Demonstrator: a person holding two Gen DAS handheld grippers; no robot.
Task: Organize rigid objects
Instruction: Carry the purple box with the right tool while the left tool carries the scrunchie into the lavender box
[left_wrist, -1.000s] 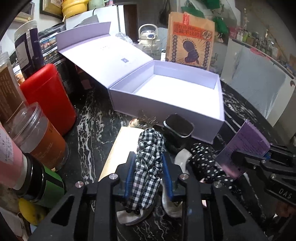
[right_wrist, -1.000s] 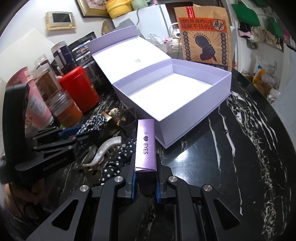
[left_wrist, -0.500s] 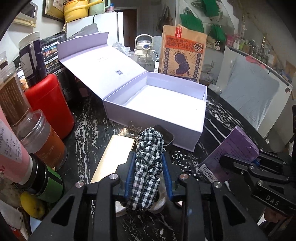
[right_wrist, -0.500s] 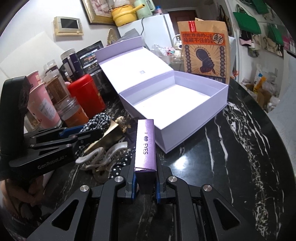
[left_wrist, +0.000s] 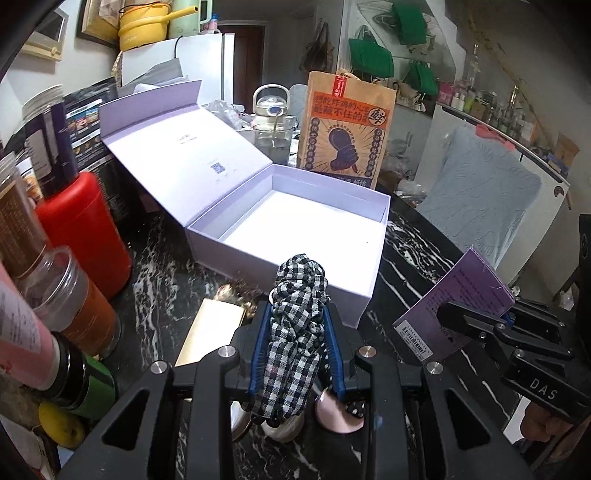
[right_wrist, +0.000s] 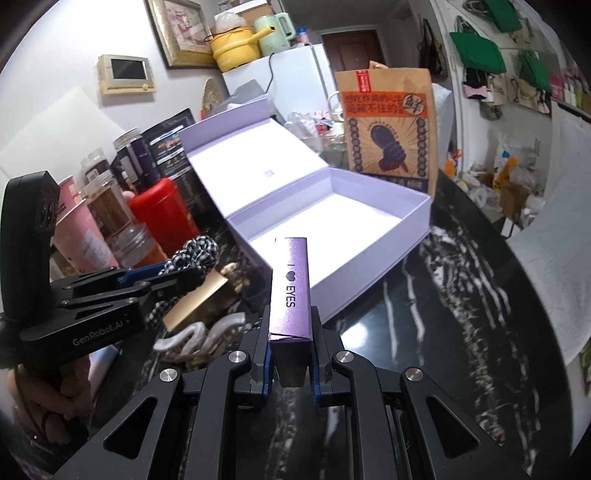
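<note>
Left tongs (left_wrist: 297, 354): pinching checked scrunchie (left_wrist: 297, 314).
Right tongs (right_wrist: 290, 352): pinching purple carton (right_wrist: 291, 291).
Risk: soft scrunchie slipping; carton catching the box wall (right_wrist: 373, 284) ahead.

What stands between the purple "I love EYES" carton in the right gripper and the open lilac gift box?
Nothing visible. The purple carton, clamped in the right gripper, points at the near corner of the open lilac box, whose white inside looks empty; the lid leans away behind. Only bare marble tabletop lies between.
</note>
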